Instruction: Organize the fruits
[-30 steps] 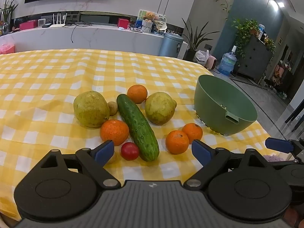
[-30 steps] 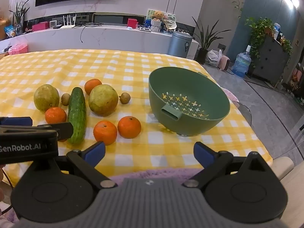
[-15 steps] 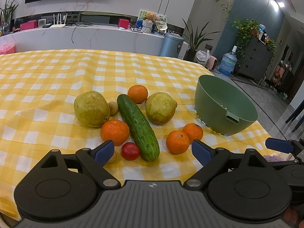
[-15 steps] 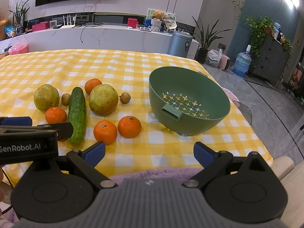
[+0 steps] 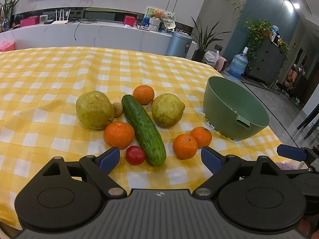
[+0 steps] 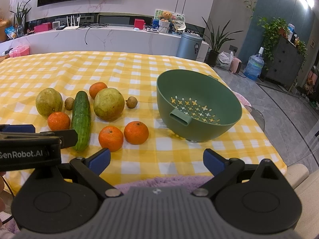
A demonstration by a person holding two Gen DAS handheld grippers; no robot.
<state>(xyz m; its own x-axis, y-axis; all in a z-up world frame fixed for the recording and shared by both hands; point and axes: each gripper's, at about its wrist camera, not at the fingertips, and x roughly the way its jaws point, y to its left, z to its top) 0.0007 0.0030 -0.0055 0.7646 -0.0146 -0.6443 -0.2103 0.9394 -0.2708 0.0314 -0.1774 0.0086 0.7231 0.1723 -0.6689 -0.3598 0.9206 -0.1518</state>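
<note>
A green colander bowl (image 6: 199, 107) (image 5: 235, 109) stands empty at the right of the yellow checked table (image 5: 59, 73). Left of it lie a cucumber (image 5: 143, 127) (image 6: 81, 117), two yellow-green pears (image 5: 93, 109) (image 5: 167, 109), several oranges (image 5: 118, 134) (image 6: 136, 132), a red tomato (image 5: 135, 155) and two small brown fruits (image 6: 132, 102). My left gripper (image 5: 160, 158) is open and empty, just short of the tomato and the cucumber's near end. My right gripper (image 6: 156, 159) is open and empty over the table's front edge, near the bowl.
The table's right edge drops off just past the bowl. A purple fluffy fabric (image 6: 159, 181) lies under my right gripper. Behind the table runs a white marble counter (image 6: 111, 37) with small items, beside a grey bin (image 6: 189, 43).
Both views have barely shifted. No fruit has moved and both grippers stay open.
</note>
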